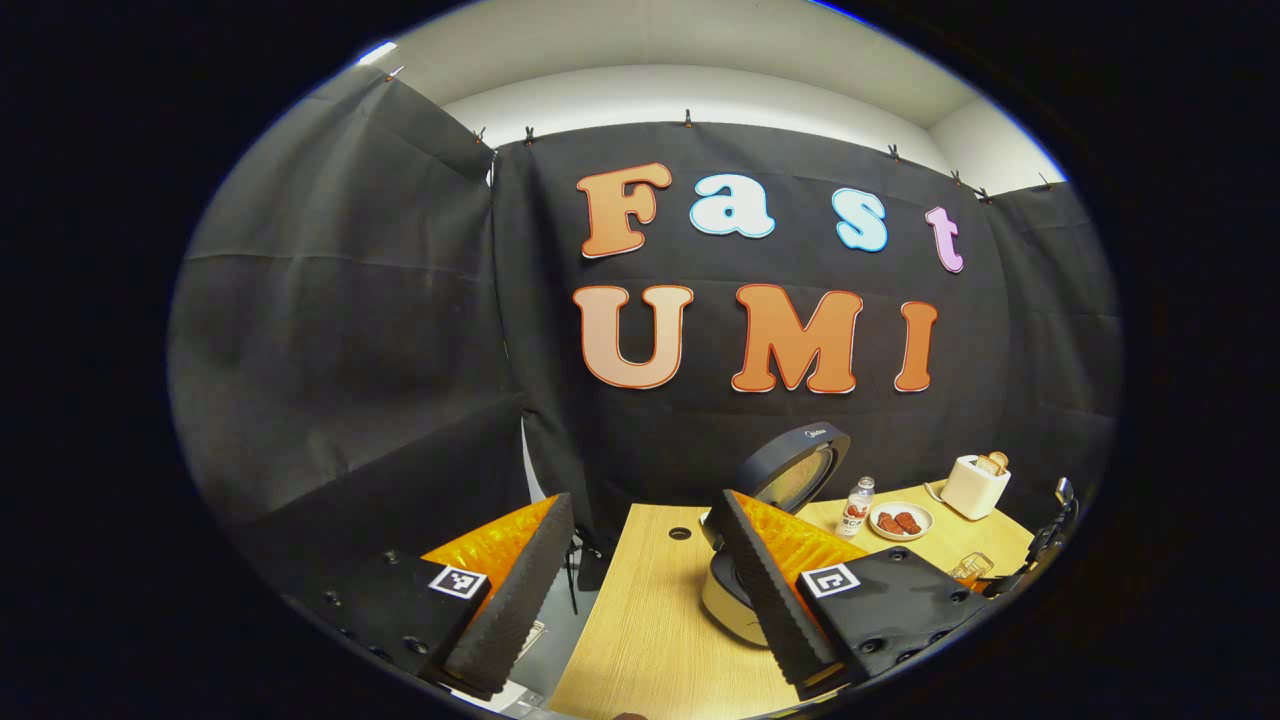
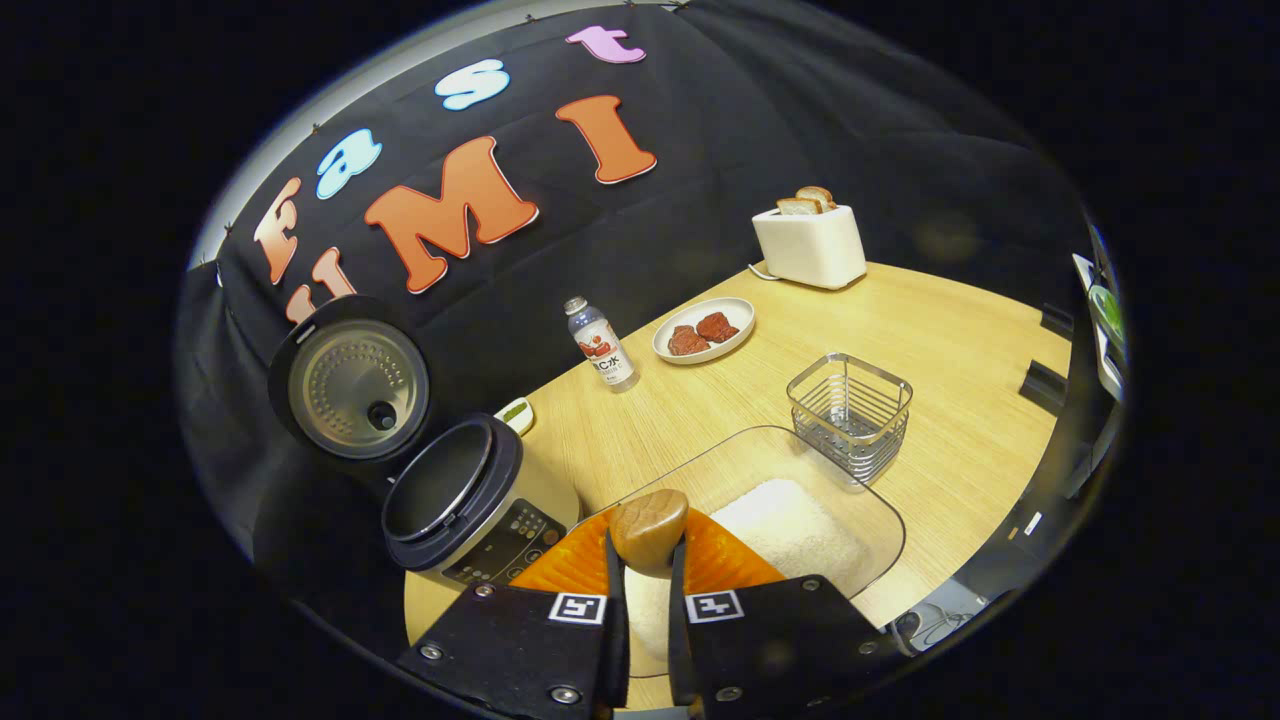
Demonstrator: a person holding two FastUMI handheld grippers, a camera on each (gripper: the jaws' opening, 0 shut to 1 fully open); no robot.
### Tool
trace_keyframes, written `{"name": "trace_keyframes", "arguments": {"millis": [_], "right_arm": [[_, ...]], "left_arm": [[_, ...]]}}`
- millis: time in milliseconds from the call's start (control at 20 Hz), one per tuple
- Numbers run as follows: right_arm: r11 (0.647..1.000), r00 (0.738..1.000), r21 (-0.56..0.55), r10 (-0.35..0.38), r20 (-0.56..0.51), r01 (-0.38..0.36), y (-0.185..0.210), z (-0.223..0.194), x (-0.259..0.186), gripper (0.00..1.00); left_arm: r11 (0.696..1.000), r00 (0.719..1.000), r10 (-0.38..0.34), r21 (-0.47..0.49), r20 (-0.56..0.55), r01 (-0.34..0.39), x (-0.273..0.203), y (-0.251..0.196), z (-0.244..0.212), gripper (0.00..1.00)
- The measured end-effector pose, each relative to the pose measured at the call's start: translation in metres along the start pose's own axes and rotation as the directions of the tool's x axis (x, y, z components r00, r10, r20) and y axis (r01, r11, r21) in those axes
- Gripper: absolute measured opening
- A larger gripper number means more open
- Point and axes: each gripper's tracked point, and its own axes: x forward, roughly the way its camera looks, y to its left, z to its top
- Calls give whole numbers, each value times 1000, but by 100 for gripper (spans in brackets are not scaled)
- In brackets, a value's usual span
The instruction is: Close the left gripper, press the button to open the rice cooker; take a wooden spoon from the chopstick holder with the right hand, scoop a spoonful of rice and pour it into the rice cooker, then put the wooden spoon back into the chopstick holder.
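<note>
- Since the rice cooker (image 2: 470,515) already stands with its lid (image 2: 350,378) swung up, I judge the button press done; my left hand-held gripper (image 1: 640,580) hangs spread wide and empty beside it, above the worktop (image 1: 650,620).
- My right hand-held gripper (image 2: 648,575) is clamped narrow on the wooden spoon (image 2: 649,528), so I count the pick-up as done too.
- The spoon hovers over the rice (image 2: 790,530) in its clear tray (image 2: 880,520); I cannot tell whether the bowl is loaded. Pouring and returning remain.
- The chopstick holder (image 2: 850,412) stands empty just behind the tray.
- The spoon looks smooth, rounded wood; the holder is square wire mesh; the rice is a white, grainy heap; the cooker's inner lid is dimpled metal.
</note>
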Motion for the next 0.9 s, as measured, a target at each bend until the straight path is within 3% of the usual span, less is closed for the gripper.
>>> {"name": "trace_keyframes", "arguments": {"millis": [300, 550, 900], "right_arm": [[973, 997, 229, 46, -54, -33, -6, 2, 11, 15], [897, 989, 436, 124, -78, -78, -12, 3, 15, 15], [814, 989, 574, 143, -46, -91, -34, 23, 9, 15]], "left_arm": [[1000, 1000, 11, -23, -6, -11, -1, -4, -3, 96], [1000, 1000, 26, -10, -2, -26, -3, -8, -2, 96], [1000, 1000, 24, -8, 11, -24, -7, -14, 4, 98]]}}
